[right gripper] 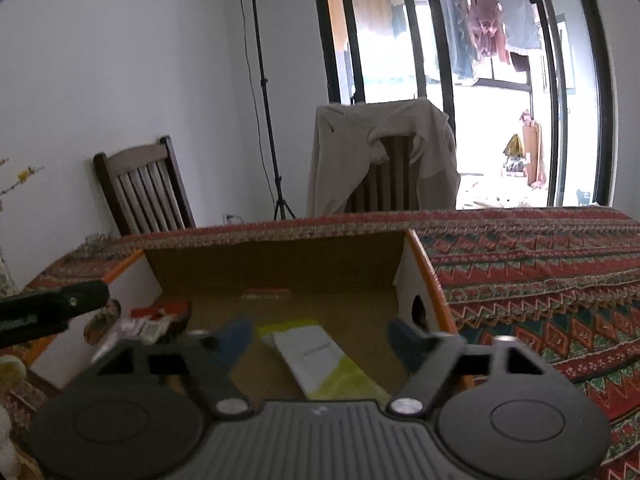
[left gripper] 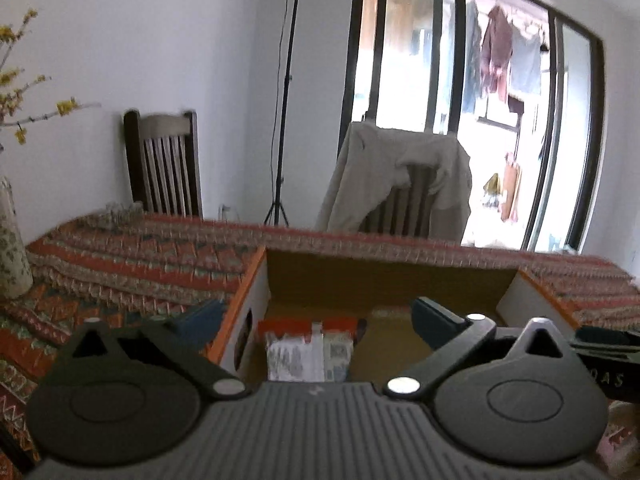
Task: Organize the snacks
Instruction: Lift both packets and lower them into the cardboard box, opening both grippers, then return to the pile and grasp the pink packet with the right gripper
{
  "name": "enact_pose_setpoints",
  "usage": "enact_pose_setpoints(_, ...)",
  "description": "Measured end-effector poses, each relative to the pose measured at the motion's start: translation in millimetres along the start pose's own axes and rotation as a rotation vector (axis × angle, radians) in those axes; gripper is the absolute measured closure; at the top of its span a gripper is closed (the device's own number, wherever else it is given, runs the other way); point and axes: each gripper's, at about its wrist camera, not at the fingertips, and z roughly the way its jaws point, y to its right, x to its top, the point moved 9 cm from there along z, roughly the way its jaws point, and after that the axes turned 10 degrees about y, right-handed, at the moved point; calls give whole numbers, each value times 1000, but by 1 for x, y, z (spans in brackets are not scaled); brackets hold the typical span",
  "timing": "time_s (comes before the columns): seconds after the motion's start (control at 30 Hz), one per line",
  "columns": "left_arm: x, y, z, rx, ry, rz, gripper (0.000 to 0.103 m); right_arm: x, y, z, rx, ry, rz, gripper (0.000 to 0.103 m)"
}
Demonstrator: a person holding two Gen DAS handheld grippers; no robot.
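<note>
The left gripper (left gripper: 316, 316) points forward and slightly downward over the near edge of an open cardboard box (left gripper: 384, 276). Its two blue-tipped fingers (left gripper: 430, 316) are spread wide apart and hold nothing; the left one sits outside the box's left wall, the right one over the box floor. Between and below them, inside the box against its left side, lies a snack packet (left gripper: 306, 344) with an orange-red top and a white printed face.

The right gripper (right gripper: 320, 338) takes the same slightly downward tilt over the right half of the box (right gripper: 280, 264). Its jaws also stand released, well apart, gripping nothing. On the box floor between them lies a flat white and yellow-green packet (right gripper: 320, 360), angled with one end towards the camera. To the left in this view, the orange and white snack packet (right gripper: 156, 320) rests by the box's left wall, and part of the left gripper's black body (right gripper: 52, 308) reaches in from the left edge.

The box sits on a table covered with a red patterned cloth (right gripper: 540, 272). Behind the table stand a dark wooden chair (right gripper: 140, 188), a second chair draped with a beige jacket (right gripper: 384, 156), a lamp on a thin tripod stand (right gripper: 266, 100), and tall glass doors (right gripper: 500, 60) with laundry hanging outside.
</note>
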Motion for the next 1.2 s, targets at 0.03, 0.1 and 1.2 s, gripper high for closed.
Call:
enact_pose_setpoints(0.03, 2, 1, -2, -2, 12, -4, 0, 2, 0, 0, -3, 8, 3, 12)
enact_pose_setpoints(0.1, 5, 2, -5, -10, 26, -14, 0, 4, 3, -3, -8, 24, 16, 0)
enact_pose_setpoints(1.2, 43, -19, -97, -26, 90, -27, 0, 54, -8, -108, -9, 160, -69, 0)
